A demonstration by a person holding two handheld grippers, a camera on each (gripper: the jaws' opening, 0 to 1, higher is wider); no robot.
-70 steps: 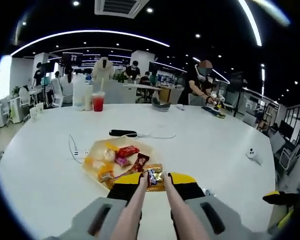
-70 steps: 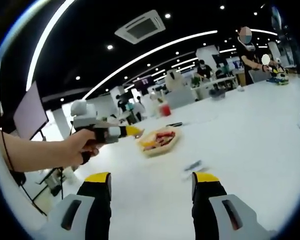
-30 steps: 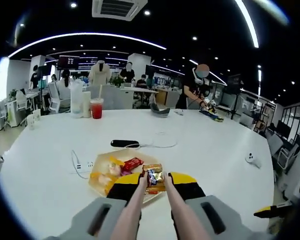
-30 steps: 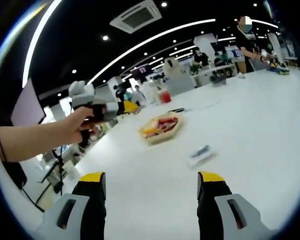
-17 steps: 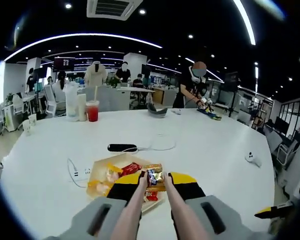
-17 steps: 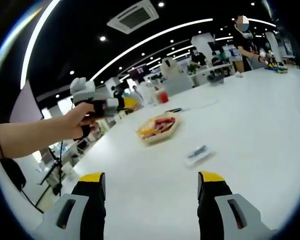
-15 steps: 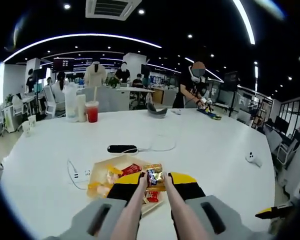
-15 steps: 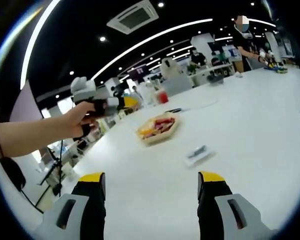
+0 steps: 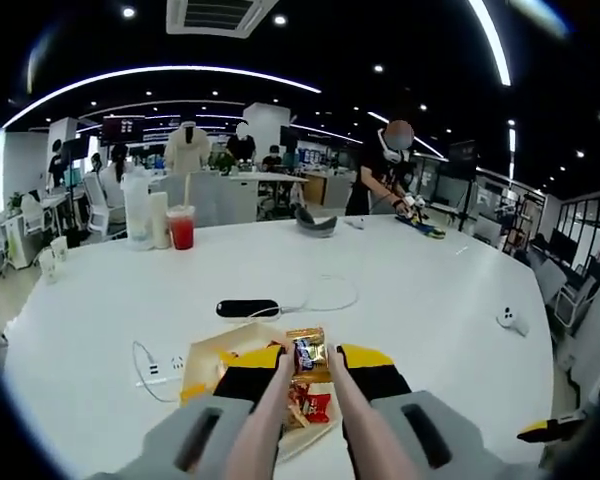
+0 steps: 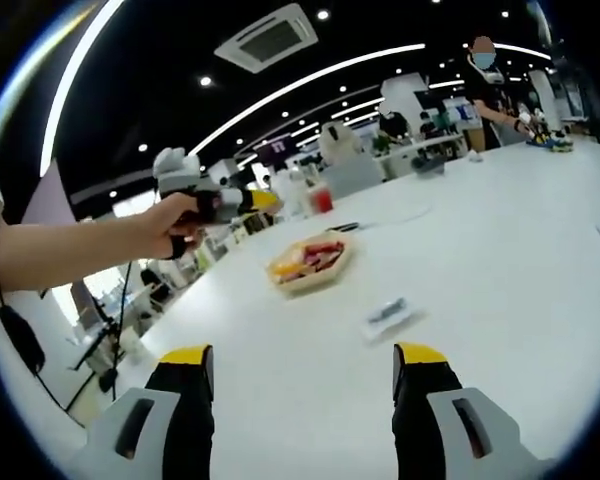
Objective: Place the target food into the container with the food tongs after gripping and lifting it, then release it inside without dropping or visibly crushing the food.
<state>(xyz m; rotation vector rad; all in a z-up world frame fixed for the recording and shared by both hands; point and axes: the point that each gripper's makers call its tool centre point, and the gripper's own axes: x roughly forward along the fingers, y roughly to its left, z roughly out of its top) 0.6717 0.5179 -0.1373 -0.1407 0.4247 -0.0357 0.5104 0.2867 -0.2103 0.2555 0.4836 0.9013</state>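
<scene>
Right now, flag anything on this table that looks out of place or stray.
One wrapped snack lies alone on the bare white table, apart from the tray where the other snacks sit. The left gripper holds a gold-wrapped snack above the tray, its wrapper not visibly crushed. The right gripper is open and empty.

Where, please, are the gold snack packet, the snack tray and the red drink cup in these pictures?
gold snack packet (image 9: 306, 353): left gripper view, middle of the wrapper between the tongs.
snack tray (image 10: 332, 270): right gripper view, its near right rim.
red drink cup (image 9: 181, 230): left gripper view, the red lower body of the cup.
</scene>
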